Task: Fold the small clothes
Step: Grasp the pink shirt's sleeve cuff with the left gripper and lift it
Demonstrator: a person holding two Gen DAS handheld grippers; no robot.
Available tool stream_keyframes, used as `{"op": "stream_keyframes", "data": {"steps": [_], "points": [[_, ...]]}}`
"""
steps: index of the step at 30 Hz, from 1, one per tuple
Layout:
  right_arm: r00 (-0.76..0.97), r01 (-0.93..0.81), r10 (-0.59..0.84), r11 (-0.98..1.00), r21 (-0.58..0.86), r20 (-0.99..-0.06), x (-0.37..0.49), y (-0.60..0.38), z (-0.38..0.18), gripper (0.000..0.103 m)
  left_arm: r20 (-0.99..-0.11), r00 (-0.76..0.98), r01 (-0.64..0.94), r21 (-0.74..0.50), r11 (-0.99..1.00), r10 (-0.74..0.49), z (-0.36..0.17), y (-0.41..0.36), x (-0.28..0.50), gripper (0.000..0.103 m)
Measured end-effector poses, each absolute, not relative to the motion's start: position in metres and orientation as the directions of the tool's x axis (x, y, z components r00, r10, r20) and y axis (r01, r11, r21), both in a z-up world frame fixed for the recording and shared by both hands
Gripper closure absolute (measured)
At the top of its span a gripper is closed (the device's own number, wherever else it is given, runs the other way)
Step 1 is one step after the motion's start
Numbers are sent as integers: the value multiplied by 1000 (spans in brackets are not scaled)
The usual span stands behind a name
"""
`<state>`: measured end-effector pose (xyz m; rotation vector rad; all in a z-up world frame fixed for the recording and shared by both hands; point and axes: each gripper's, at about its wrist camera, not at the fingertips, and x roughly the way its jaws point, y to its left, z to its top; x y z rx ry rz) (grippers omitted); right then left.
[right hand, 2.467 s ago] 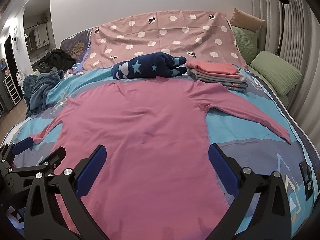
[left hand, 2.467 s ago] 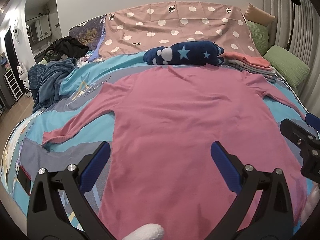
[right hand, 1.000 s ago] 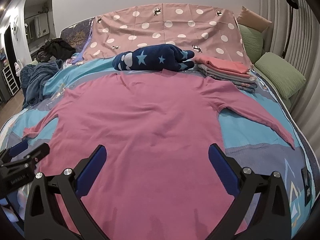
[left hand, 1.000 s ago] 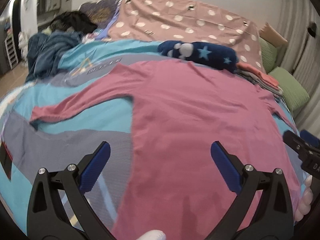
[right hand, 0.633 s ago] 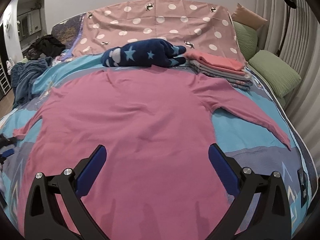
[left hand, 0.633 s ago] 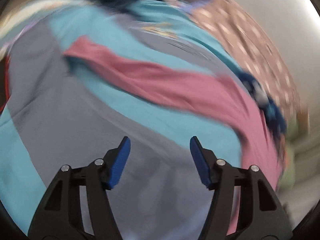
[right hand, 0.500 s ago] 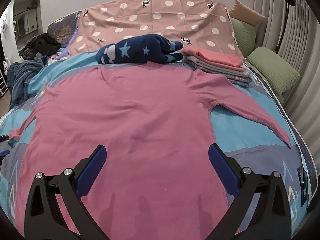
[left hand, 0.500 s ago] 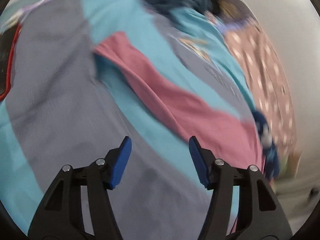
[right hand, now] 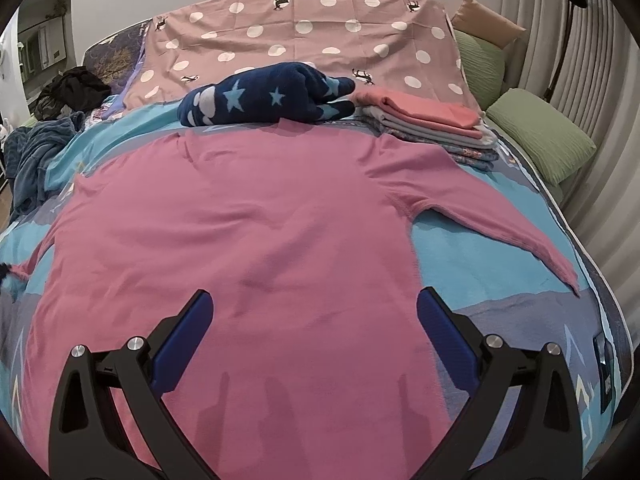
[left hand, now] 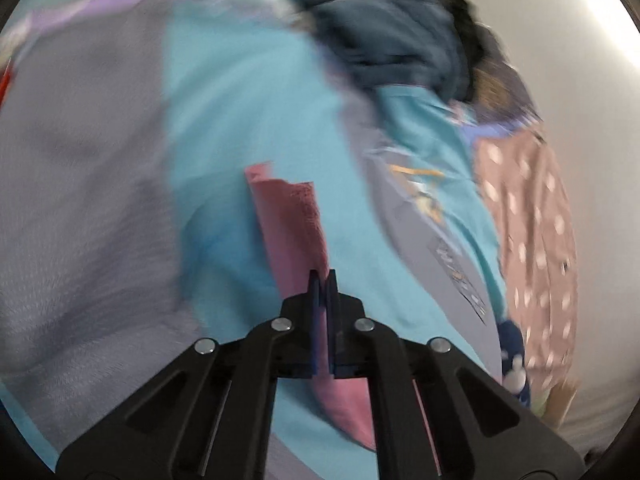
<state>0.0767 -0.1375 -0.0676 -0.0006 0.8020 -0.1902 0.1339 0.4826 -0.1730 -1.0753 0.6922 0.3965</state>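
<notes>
Left gripper (left hand: 323,280), pads clamped on the cuff end of the pink shirt's (right hand: 248,248) left sleeve (left hand: 290,224), whose long axis runs toward the body spread flat on the bed (right hand: 500,248); right gripper (right hand: 314,328) hovers, fingers apart, over the hem.

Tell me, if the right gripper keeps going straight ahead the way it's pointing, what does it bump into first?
Probably the pink shirt. The right gripper is open and points across the shirt's spread-out body, so it would likely touch that fabric before reaching the navy star blanket beyond, though depth is hard to judge.
</notes>
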Motion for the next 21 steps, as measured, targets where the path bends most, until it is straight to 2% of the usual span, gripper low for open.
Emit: {"op": "stream_keyframes", "data": {"steps": [6,8,12,17,21], "points": [[689,175,-152,984,-40,-709,77,-144,-65,1,-558,816,-310,-642,702,-151,-69,385,169,100],[694,170,-146,985,-36,-705,77,-145,-64,1,-506,829,-155,-615,773,-236,-32,329,180,100],[698,176,-149,984,-34,-700,78,-153,-63,1,-452,789,110,-562,820,-416,6,216,193,100],[697,211,-154,978,-5,-700,81,-174,-60,1,-485,651,332,-511,793,-584,-8,92,197,100],[687,244,-150,969,32,-711,83,-194,-60,1,-621,505,419,-431,800,-599,-68,0,196,100]]}}
